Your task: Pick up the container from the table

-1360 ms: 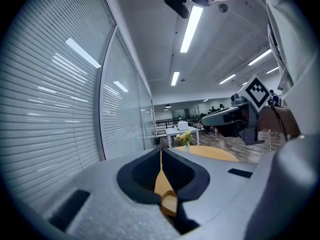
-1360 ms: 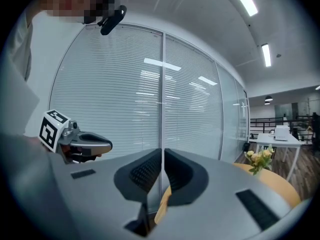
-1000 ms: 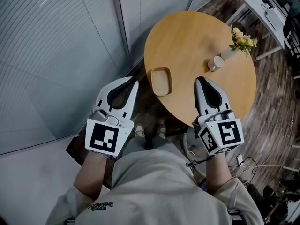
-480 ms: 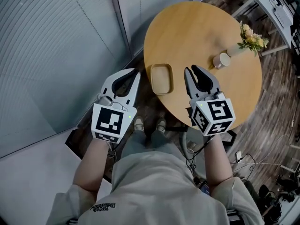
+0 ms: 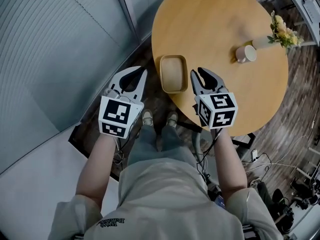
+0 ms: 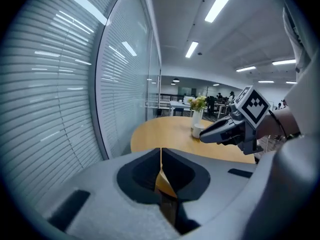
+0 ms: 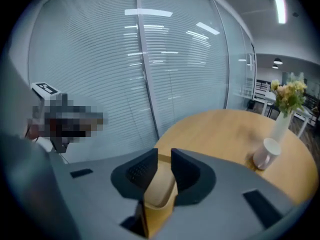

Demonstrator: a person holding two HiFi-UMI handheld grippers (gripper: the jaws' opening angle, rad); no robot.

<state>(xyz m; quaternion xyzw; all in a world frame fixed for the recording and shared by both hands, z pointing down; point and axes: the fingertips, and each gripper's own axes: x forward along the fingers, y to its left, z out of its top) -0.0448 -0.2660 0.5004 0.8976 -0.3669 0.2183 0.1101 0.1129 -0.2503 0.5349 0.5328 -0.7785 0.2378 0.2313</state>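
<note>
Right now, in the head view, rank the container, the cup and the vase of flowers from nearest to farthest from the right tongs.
1. container: just left of the right tongs, at the near edge of the table.
2. cup: farther in, to the right.
3. vase of flowers: beyond the cup, by the right edge.

Bare top of table [image 5: 220, 19] across middle and far left: room to pass. Far right blocked by cup [image 5: 245, 53] and vase of flowers [image 5: 278, 34], close together near rim. Container [image 5: 173, 73] at near left rim, open from above. Narrow gap on its right filled by right gripper [image 5: 200, 74], jaws apart, just beside it. Off rim at left: left gripper [image 5: 142, 72], jaws together, in slim lane hemmed on left by blind-covered glass wall [image 5: 60, 44].
</note>
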